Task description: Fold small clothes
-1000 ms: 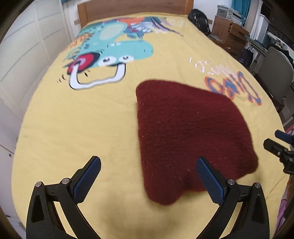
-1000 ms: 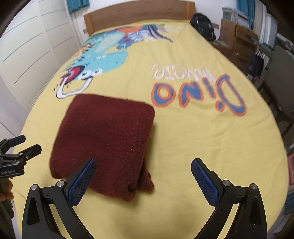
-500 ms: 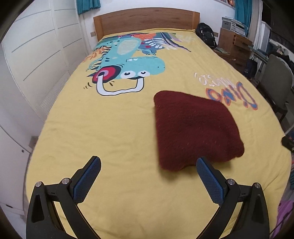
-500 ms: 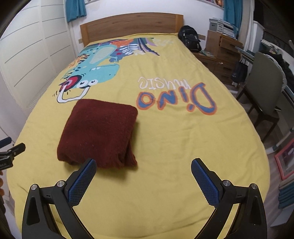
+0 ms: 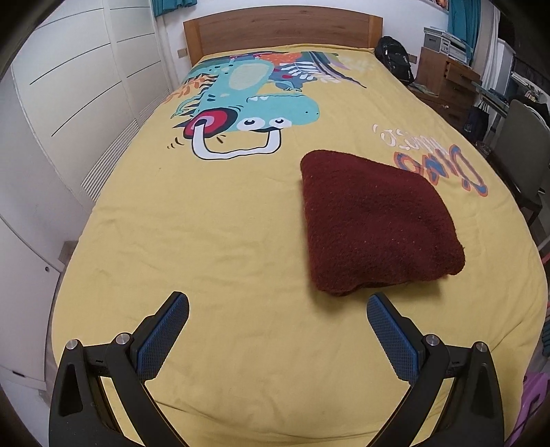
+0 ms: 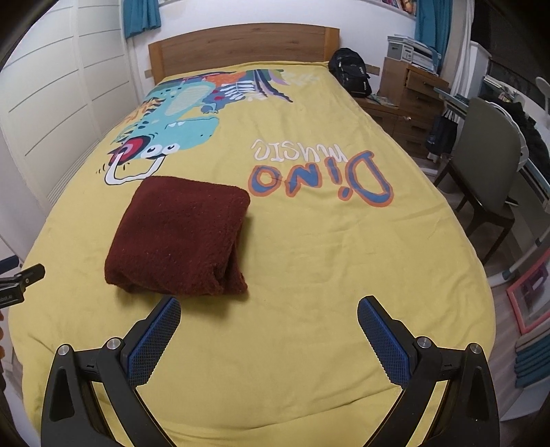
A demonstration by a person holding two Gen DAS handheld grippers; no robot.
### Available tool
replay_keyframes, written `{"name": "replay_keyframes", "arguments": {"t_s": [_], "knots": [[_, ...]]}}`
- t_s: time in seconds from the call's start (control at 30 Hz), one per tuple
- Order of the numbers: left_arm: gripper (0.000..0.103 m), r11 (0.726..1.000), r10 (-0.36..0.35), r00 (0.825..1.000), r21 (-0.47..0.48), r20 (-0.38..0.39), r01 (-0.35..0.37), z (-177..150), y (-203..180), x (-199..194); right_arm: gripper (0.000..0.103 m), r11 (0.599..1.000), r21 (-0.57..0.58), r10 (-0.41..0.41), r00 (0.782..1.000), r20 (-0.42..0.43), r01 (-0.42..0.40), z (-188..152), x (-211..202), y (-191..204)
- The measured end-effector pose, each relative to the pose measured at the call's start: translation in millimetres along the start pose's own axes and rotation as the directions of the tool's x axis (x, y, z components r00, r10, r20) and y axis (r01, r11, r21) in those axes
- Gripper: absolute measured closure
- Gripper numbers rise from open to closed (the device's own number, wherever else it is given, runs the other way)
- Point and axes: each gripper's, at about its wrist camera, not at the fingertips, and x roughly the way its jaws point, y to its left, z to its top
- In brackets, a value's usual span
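A dark red fleecy garment [image 5: 374, 227] lies folded into a thick, roughly square bundle on a yellow bedspread [image 5: 206, 240] printed with a teal cartoon dinosaur [image 5: 254, 110] and the words "Dino music" [image 6: 319, 172]. In the left wrist view the bundle sits ahead and to the right, its near corner close to the right fingertip of the left gripper [image 5: 277, 309] but not touching it. The left gripper's jaws stand wide apart with nothing between them, their blue ribbed pads [image 5: 161, 338] facing inward above bare bedspread. In the right wrist view the same bundle lies ahead and to the left, with layered edges showing along its right side and near end; its near edge is just beyond the left fingertip of the right gripper [image 6: 268, 311]. The right gripper's jaws are also spread wide and empty. At the left edge of that view a black part of the other gripper pokes in. A wooden headboard [image 5: 282, 29] closes the far end of the bed, white cupboard doors [image 5: 75, 89] run along the left, and a grey chair [image 6: 488, 165] and wooden drawers [image 6: 409, 89] stand to the right.
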Motion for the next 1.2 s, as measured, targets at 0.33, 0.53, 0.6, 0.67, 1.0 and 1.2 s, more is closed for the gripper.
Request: {"name": "replay_keyframes", "arguments": {"t_s": [0.33,0.53,0.6,0.67,1.0,1.2], "knots": [[0.001,1.000,0.014,1.000,0.003,-0.006,-0.014,-3.9,4.1,-0.6,0.000,1.000,-0.011,0.000,1.000,-0.004,0.000,1.1,-0.3,5.7],[0.001,1.000,0.015,1.000,0.005,-0.011,-0.015,-3.7,3.6,0.1,0.000,1.000,-0.013,0.001,1.000,-0.007,-0.001,2.7,-0.3,4.9],[0.001,1.000,0.013,1.000,0.003,-0.013,-0.013,-3.7,3.6,0.6,0.000,1.000,-0.012,0.003,1.000,-0.007,-0.003,2.7,-0.3,4.6],[0.001,1.000,0.016,1.000,0.006,-0.015,-0.015,-3.9,3.0,0.7,0.000,1.000,-0.012,0.004,1.000,-0.008,-0.004,3.6,-0.5,4.2],[0.001,1.000,0.016,1.000,0.008,-0.023,-0.015,-4.6,1.3,2.4,0.000,1.000,-0.013,0.003,1.000,-0.016,-0.004,4.3,0.4,3.7],[0.001,1.000,0.007,1.000,0.014,-0.029,-0.007,-4.9,-0.4,4.4,0.000,1.000,-0.016,0.009,1.000,-0.017,-0.009,3.7,-0.1,3.1]]}}
